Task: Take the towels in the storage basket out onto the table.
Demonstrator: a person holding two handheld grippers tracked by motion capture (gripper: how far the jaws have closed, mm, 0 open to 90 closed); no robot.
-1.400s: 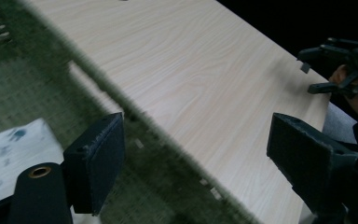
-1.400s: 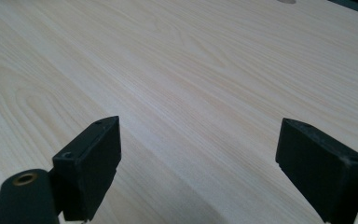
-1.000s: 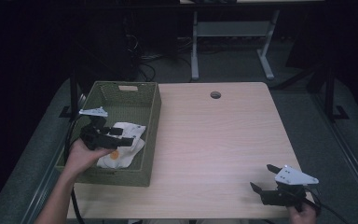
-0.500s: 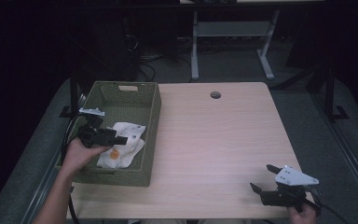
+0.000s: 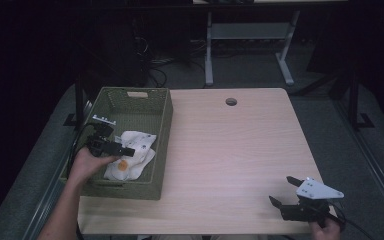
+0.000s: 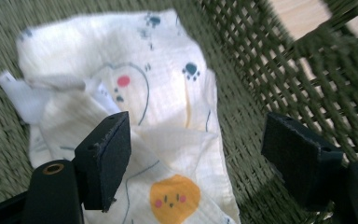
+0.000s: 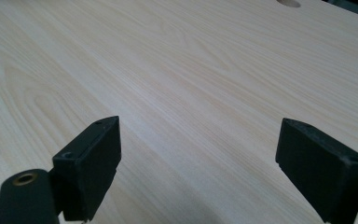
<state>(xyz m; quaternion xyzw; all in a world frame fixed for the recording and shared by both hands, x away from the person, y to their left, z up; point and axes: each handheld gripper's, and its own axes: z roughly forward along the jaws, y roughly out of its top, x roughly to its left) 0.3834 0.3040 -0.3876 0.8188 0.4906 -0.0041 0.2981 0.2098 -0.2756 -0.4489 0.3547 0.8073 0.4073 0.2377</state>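
We are reaching our left gripper, fingers spread, over the cloth lying in the green basket; next we are likely closing on it. Right gripper is idling spread above the desk.

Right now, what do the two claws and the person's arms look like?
Both are black two-jaw tools with flat rectangular pads; brass-coloured rivets show at the jaw bases. The right claw carries a pale grey three-cornered plate on top, and the left claw a small light plate, with a black cable trailing back. The forearms are bare, no sleeves visible.
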